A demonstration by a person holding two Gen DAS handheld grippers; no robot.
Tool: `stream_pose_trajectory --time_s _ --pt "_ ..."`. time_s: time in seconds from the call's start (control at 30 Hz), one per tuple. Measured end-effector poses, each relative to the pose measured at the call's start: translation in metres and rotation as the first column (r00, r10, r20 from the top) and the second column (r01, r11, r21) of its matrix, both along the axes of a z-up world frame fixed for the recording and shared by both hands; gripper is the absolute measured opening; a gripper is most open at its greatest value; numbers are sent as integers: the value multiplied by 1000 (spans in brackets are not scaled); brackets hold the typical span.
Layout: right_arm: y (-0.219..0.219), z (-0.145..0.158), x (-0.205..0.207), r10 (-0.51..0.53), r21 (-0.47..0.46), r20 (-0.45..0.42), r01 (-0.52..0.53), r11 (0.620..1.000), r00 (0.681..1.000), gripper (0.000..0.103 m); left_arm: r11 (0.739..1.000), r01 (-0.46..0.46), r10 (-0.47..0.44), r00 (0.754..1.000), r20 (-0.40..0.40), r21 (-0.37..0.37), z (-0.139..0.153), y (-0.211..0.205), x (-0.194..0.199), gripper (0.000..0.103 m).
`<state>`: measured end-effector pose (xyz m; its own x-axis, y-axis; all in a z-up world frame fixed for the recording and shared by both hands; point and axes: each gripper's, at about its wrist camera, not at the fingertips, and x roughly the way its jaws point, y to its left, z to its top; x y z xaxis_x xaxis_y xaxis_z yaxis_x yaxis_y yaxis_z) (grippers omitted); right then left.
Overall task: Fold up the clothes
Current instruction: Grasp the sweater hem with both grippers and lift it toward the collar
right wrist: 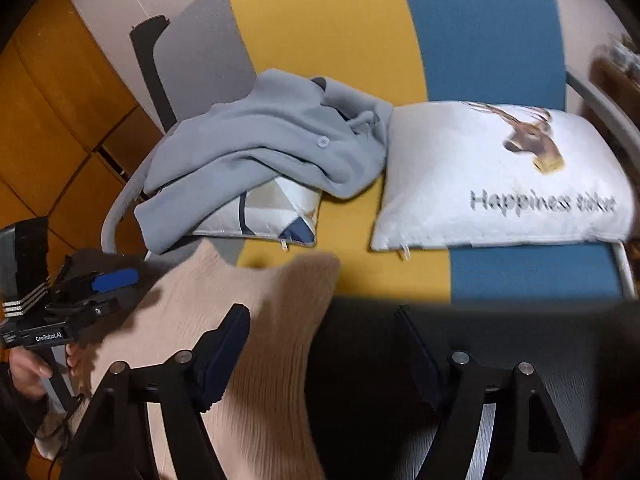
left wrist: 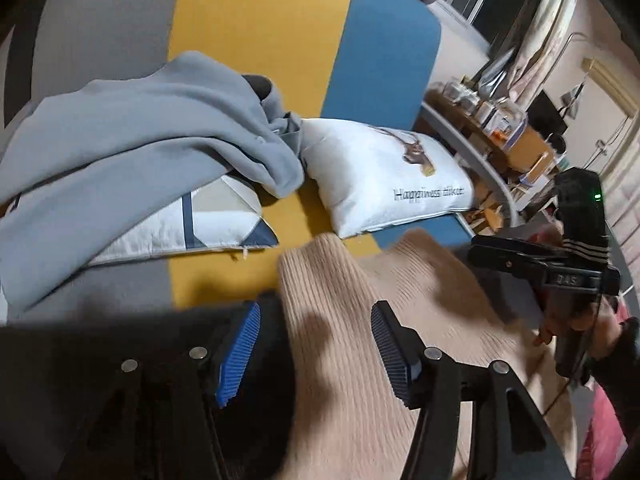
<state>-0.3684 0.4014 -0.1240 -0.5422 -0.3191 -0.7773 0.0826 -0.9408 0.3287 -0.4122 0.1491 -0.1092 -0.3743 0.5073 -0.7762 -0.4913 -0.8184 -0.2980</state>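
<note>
Beige ribbed sweater (left wrist: 360, 344) between wide-open left gripper (left wrist: 316, 352) and right gripper (right wrist: 320, 356) jaws, neither clamped

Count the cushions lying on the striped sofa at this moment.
2. The white deer-print cushion lies on the blue and yellow stripes. The geometric-patterned cushion sits to its left, mostly covered by the grey garment. Others may be hidden out of frame.

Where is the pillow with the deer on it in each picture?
Left wrist view: the deer pillow sits right of centre, beside the grey garment.
Right wrist view: the deer pillow fills the right side, again just right of the grey garment.
Shared landmark: the yellow stripe of the sofa runs behind and between them in both.
</note>
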Motion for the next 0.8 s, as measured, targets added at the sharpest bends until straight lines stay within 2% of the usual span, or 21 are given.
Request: stream_pose_trajectory --time_s 0.07,0.17,0.23,0.27,0.3,0.33,0.43,0.53,0.67,0.8 --pt "-3 -3 -7 22 -10 4 -22 1000 1000 76 999 49 -49 998 46 -4 -8 12 -13 59" --pt "-9 -6 -12 50 -29 13 -50 998 999 76 997 75 -72 992 105 -29 -24 24 -27 59" --pt "-12 -8 -16 70 -41 19 -69 997 997 57 998 61 -61 989 137 0 -28 24 -33 57" --pt "-14 -9 -17 79 -47 22 -78 996 997 29 999 49 -51 987 152 17 -27 22 -35 45" --pt "-16 -10 -19 89 -53 25 -87 995 996 12 998 42 -48 985 167 39 -27 21 -36 33" --pt "-17 -11 -21 98 -60 27 -97 994 995 12 998 35 -45 983 181 61 -27 19 -37 6" --pt "-23 -11 -24 126 -78 30 -123 989 992 12 992 14 -30 991 132 122 -12 10 -25 5" --pt "-26 11 -3 138 -94 -27 -139 986 990 12 974 6 -20 998 58 228 13 -4 -4 5" --pt "-30 42 25 151 -113 -103 -162 980 983 12 951 30 -22 999 -29 309 44 -22 32 4" --pt "-35 66 62 163 -147 -167 -188 971 972 12 938 43 -15 996 -82 345 63 -41 77 4"
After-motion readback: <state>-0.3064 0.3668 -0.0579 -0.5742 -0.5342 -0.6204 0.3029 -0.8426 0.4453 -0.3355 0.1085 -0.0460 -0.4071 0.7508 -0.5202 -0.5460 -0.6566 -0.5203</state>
